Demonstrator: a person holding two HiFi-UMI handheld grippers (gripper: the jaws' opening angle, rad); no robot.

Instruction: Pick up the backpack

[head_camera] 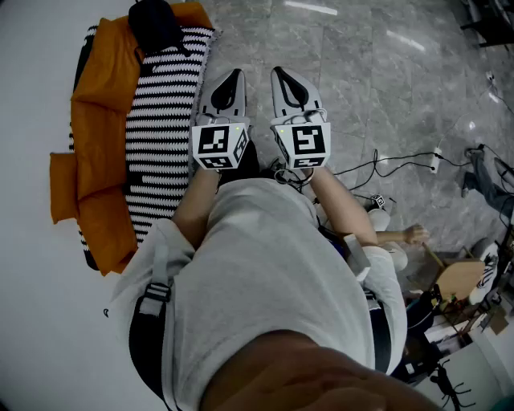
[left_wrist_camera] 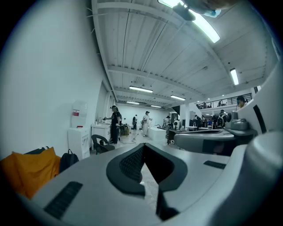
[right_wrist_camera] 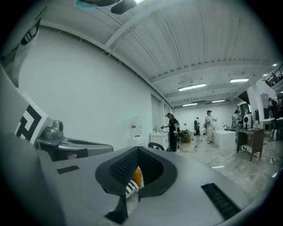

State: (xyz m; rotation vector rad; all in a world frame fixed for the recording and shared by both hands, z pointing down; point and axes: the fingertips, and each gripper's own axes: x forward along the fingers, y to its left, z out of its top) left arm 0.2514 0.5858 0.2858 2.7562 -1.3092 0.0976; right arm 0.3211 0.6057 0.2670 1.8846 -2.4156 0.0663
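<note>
My left gripper (head_camera: 233, 76) and right gripper (head_camera: 283, 74) sit level side by side, fingers (head_camera: 223, 95) clenched on nothing; the black backpack (head_camera: 154, 24) lies ahead-left on the striped cover (head_camera: 165, 120) beside orange cushions (head_camera: 100, 128)

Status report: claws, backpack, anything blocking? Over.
Left claw and right claw shut, empty, side by side above the floor. Backpack untouched at the far end of the striped couch, ahead-left. Path looks clear.
</note>
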